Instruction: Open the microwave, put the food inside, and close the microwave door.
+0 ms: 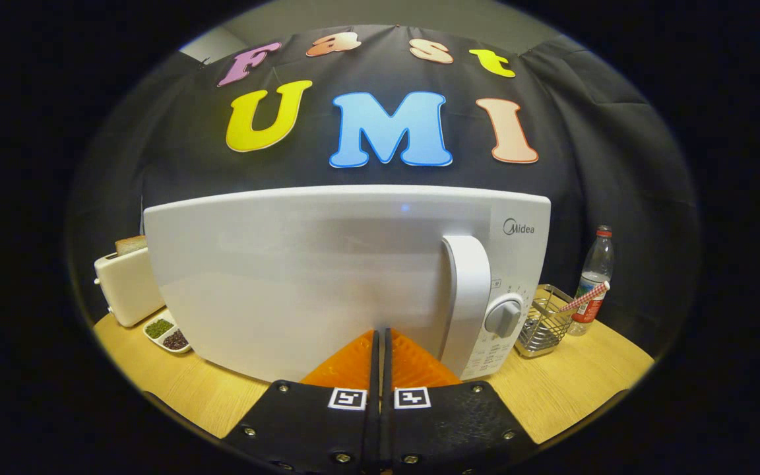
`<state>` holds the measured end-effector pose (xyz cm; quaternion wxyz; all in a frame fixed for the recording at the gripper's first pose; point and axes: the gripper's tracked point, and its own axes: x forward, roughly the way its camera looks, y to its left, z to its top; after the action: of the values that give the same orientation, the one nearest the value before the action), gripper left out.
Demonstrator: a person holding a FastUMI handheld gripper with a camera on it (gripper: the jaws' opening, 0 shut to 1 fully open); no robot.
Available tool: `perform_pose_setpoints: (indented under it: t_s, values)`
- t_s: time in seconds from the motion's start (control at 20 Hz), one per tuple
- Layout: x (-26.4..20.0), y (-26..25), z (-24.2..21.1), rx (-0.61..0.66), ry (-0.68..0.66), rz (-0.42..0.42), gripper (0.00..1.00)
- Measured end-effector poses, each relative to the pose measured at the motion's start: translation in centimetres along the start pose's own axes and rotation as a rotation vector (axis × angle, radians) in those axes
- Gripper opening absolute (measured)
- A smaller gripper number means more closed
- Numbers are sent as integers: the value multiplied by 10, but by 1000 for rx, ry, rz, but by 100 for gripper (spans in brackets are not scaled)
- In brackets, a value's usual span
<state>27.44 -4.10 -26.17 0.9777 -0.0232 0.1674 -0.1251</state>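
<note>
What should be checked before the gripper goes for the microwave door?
1. Microwave door shut: ok, it sits flush.
2. Handle free to grab: ok, nothing in front of it.
3. Gripper open enough for the handle: not ok, fingers together, holding nothing.
4. Gripper lined up with handle: not ok, the fingers point at the door panel beside it.
5. Food ready: cannot tell; a small dish sits beside the microwave, next to the toaster.
6. Room for the door to swing: cannot tell.

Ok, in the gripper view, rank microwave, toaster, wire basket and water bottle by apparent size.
1. microwave, right ahead of the shut gripper
2. toaster
3. wire basket and water bottle: look alike, not ranked.
</note>
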Motion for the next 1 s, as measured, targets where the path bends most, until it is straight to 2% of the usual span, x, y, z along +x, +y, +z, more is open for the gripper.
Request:
perform_pose_setpoints:
  t_s: [0.2,0.3,0.45,0.75,1.0]
  values:
    - [1,3,-3,-67,0,-16,3]
    - [-7,4,-7,-53,42,2,4]
    - [-37,3,5,-10,17,33,4]
    - [-107,-3,45,-36,-48,93,4]
    - [-170,-16,85,-51,-155,114,4]
